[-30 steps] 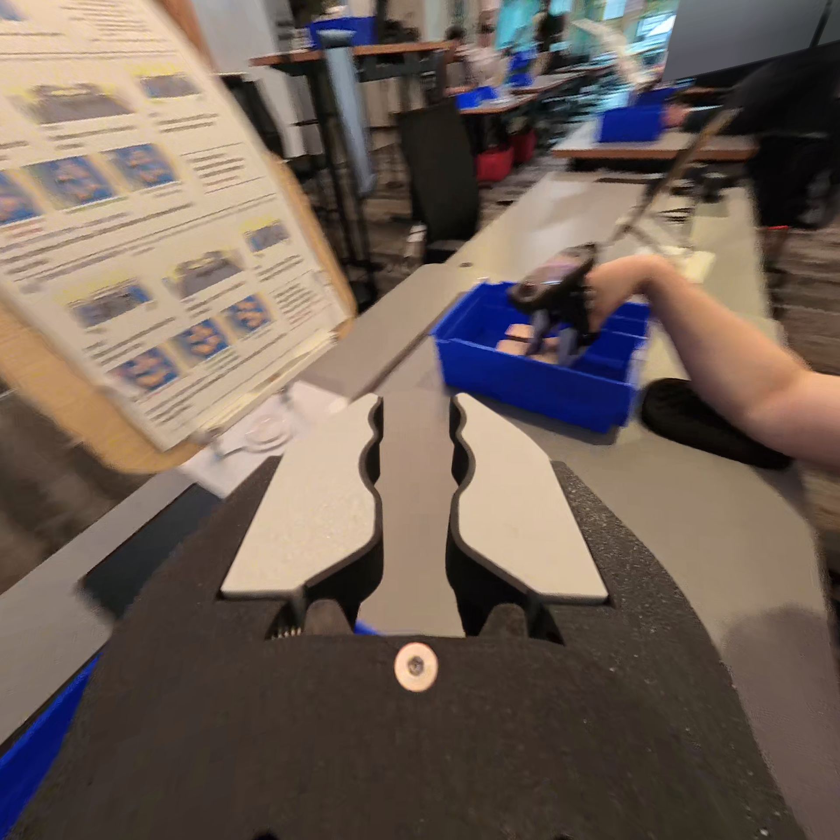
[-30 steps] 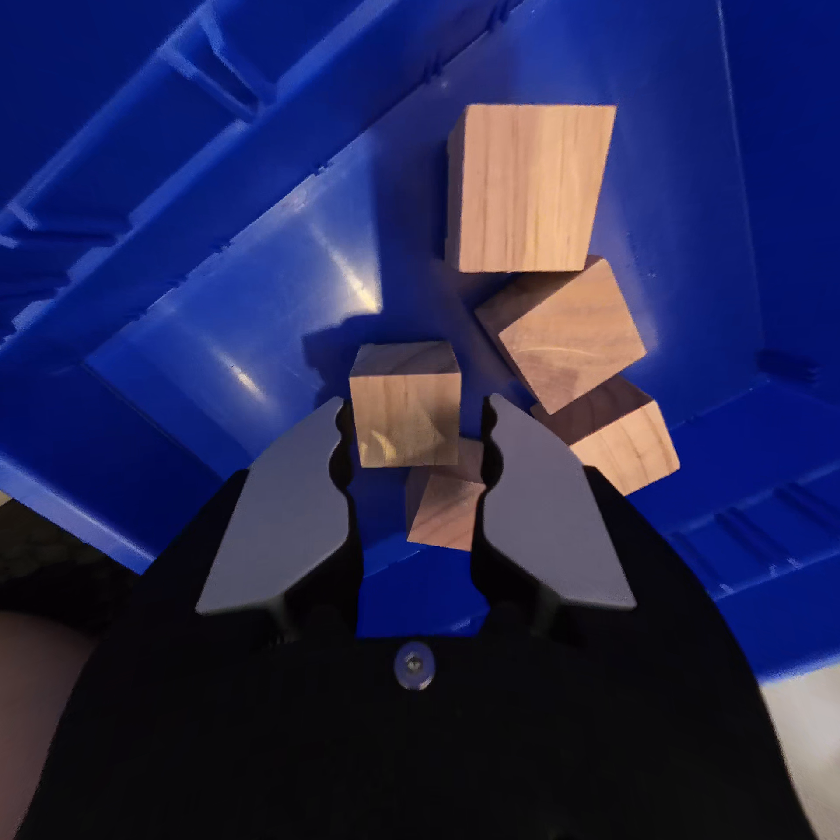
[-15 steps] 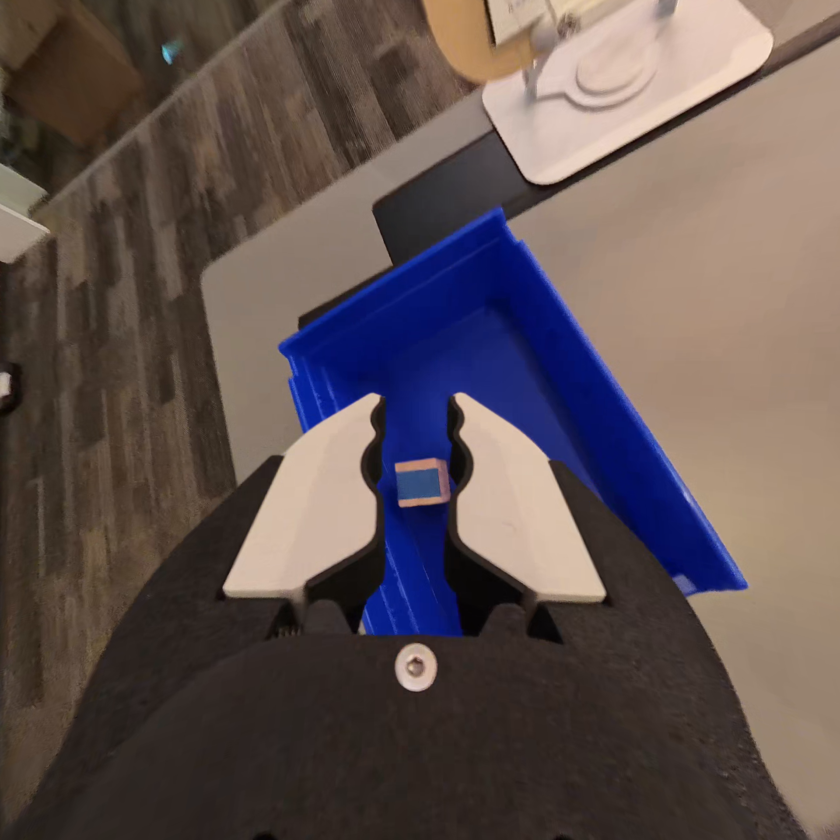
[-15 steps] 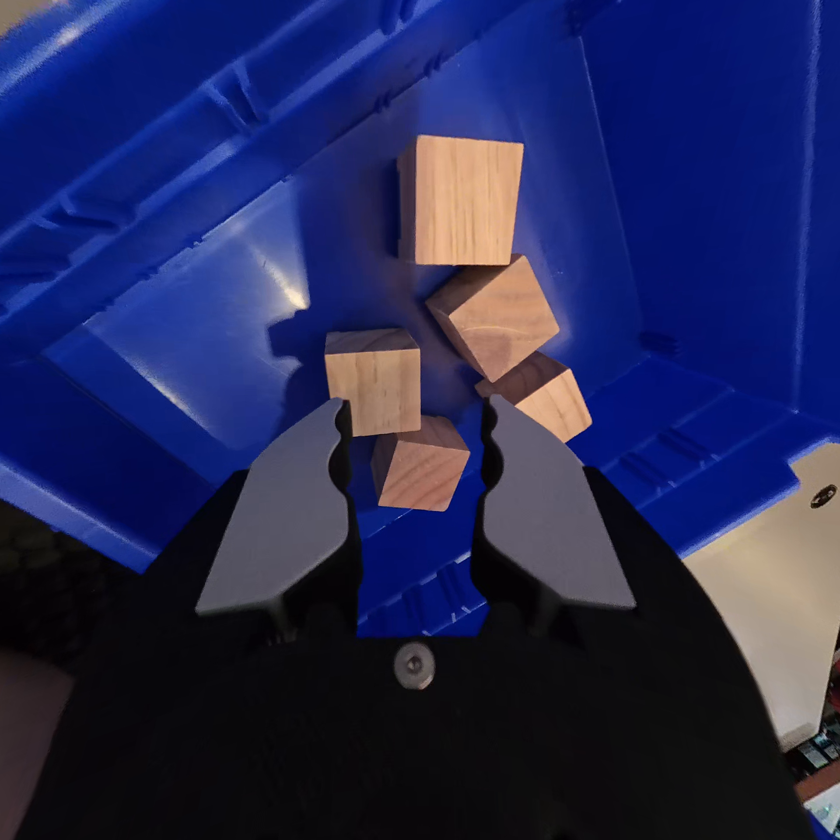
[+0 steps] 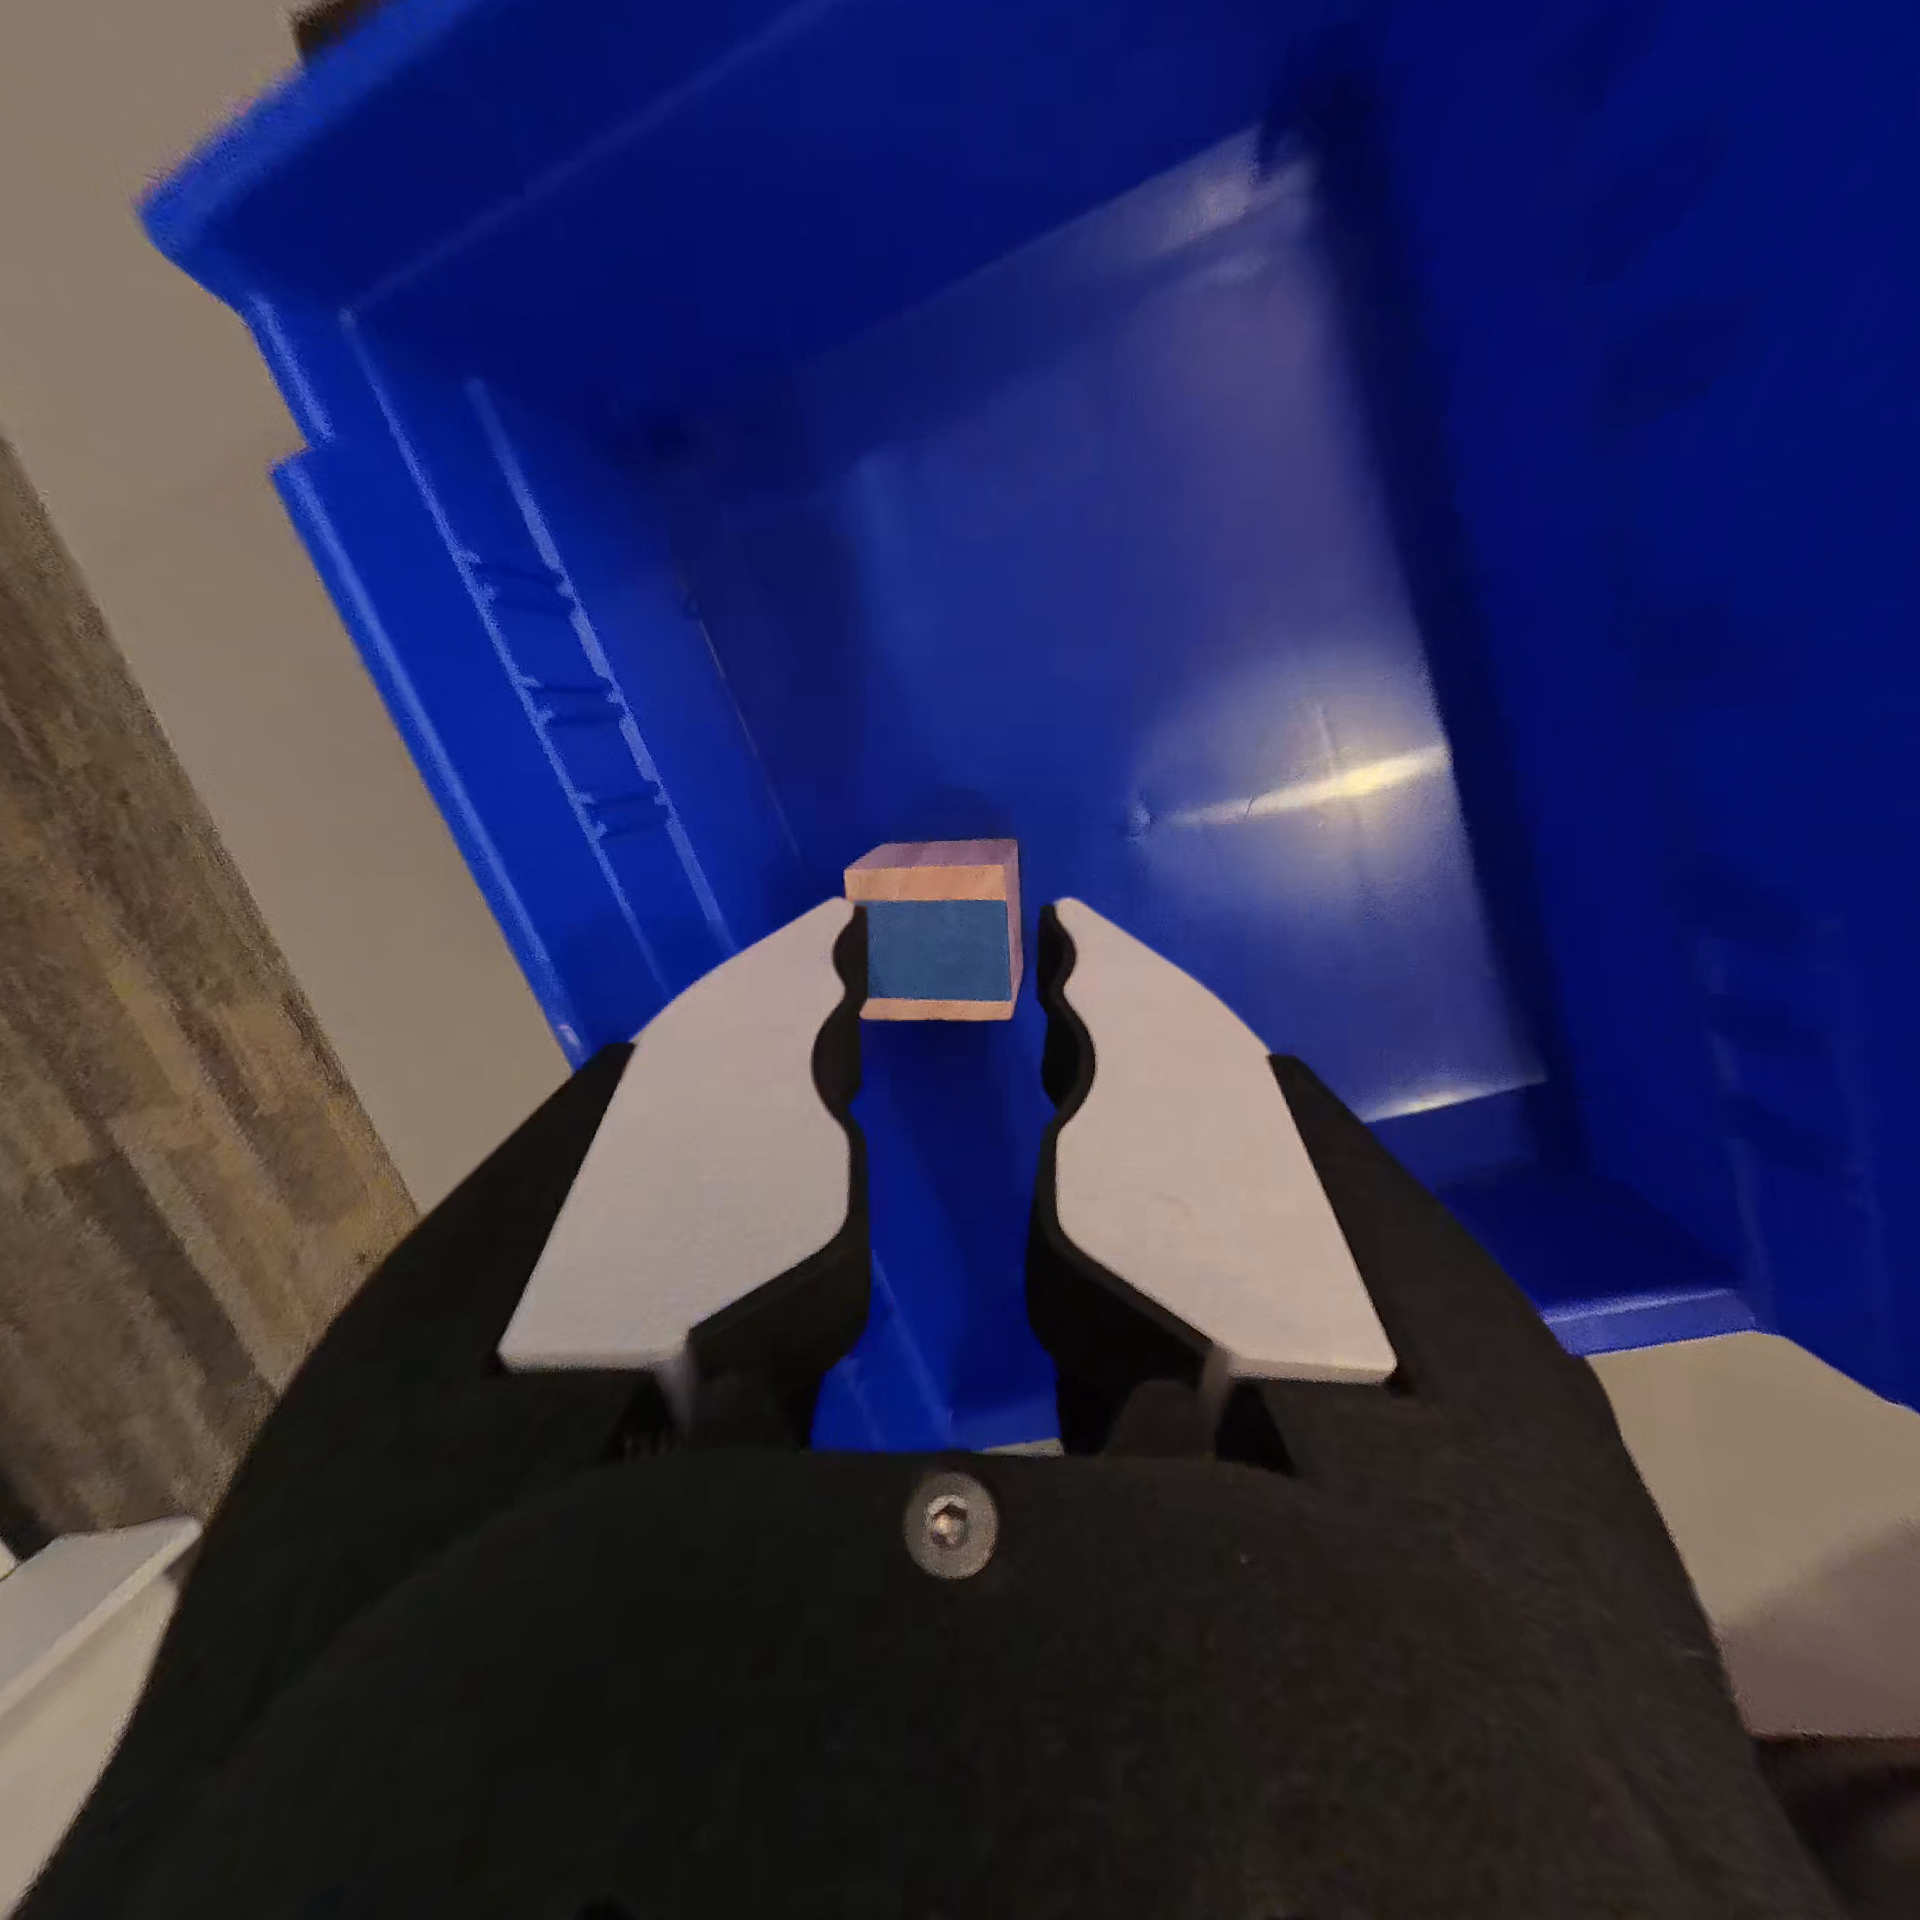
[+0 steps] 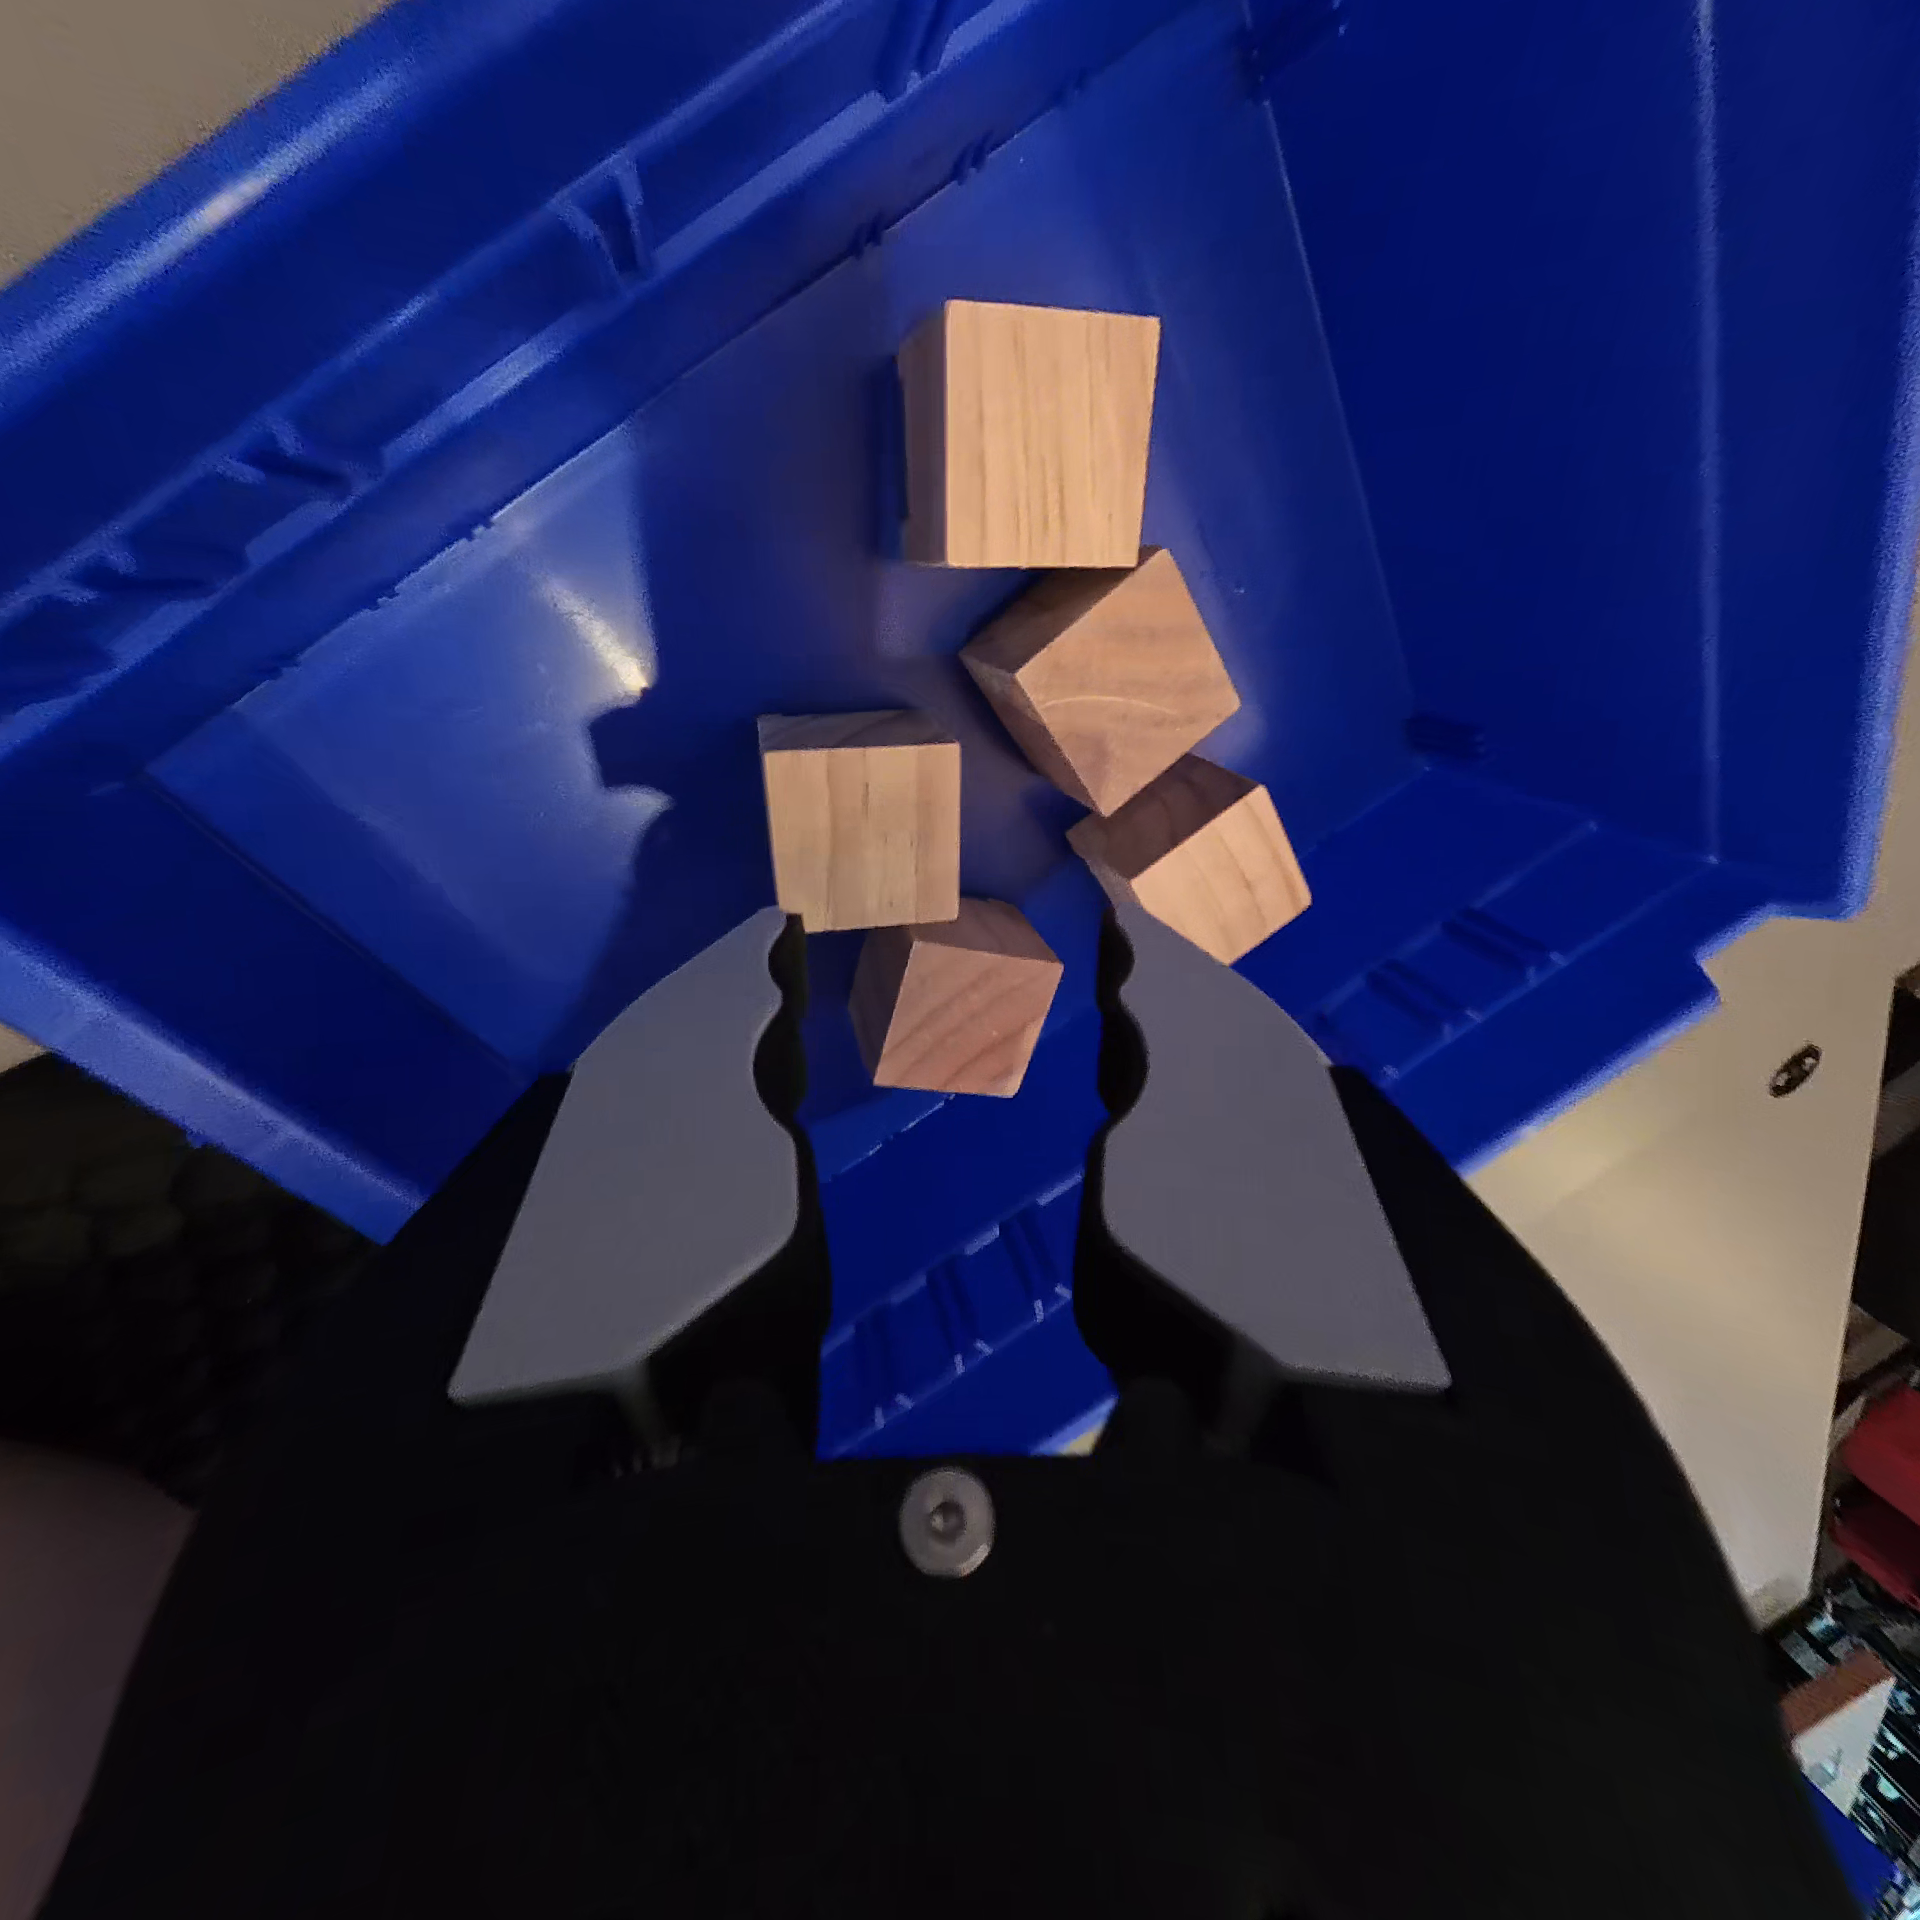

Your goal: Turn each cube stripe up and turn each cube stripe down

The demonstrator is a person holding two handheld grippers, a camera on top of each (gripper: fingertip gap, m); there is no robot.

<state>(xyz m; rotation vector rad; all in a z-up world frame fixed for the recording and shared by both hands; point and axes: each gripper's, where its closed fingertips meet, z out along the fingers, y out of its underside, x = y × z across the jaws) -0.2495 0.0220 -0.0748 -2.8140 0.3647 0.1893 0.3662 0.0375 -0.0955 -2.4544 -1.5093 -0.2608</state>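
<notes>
Left wrist view: the left tool (image 5: 940,914) is hanging inside a blue bin (image 5: 1299,520), its two prongs spread and pinching nothing. A lone wooden cube (image 5: 935,935) is sitting on the bin floor just past the tips, its blue stripe facing the camera, so it looks stripe up. To grip it well, the prongs should be straddling the two plain side faces squarely before closing, keeping the stripe in sight.

Right wrist view: the right tool (image 6: 951,914) is hovering spread over a second blue bin (image 6: 416,436) on the desk (image 6: 1662,1195), gripping nothing. Five plain-looking cubes are clustered there; the nearest cube (image 6: 951,1003) is lying tilted between the tips, touching a squarer neighbour cube (image 6: 862,821). No stripes are showing. Best approach, I'd say: be twisting to match that tilted cube's faces, clear of the neighbour.
</notes>
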